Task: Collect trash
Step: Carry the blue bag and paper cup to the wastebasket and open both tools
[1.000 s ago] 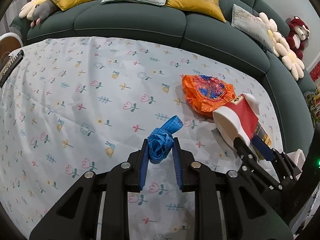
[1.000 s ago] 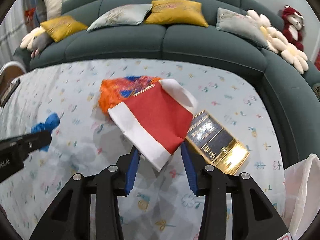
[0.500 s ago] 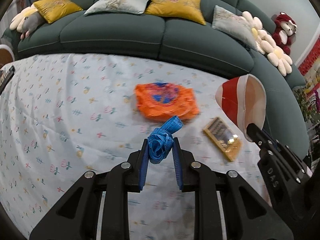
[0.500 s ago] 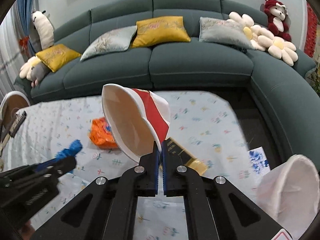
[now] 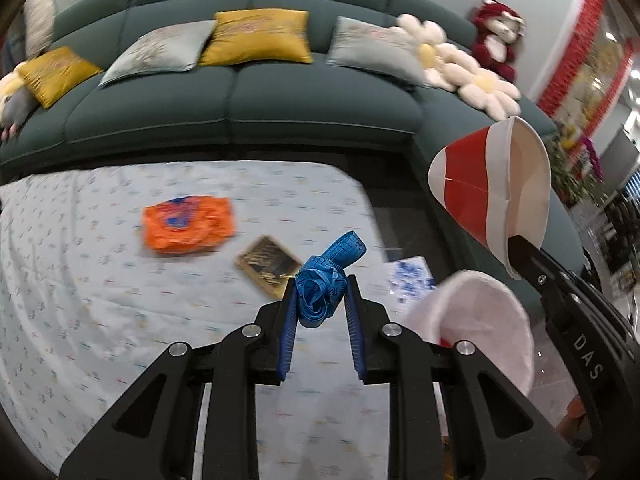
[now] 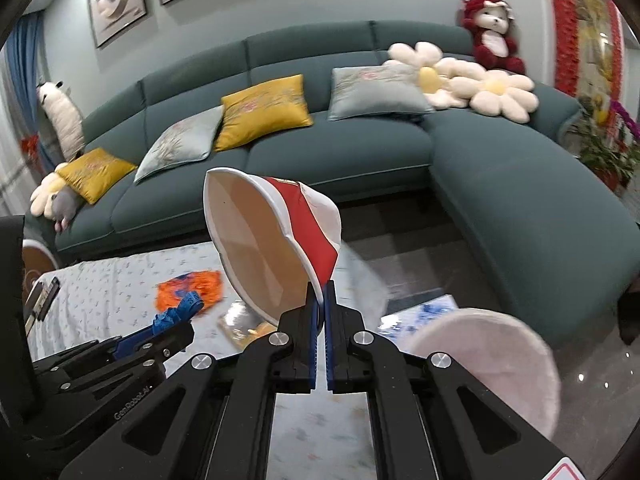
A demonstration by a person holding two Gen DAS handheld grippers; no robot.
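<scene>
A: What has moved?
B: Both grippers have lifted off the table. The left gripper (image 5: 321, 294) is clamping a blue tape measure (image 5: 326, 280); the right gripper (image 6: 320, 300) is pinching a flattened paper cup's (image 6: 276, 240) rim.
A: Next?
B: Probably carrying both over the white bag (image 6: 486, 364), just right of them, then releasing well inside its mouth.

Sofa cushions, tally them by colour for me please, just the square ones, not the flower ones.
Yellow cushions: 2 (second one)
Grey cushions: 2 (second one)
Total: 4
</scene>
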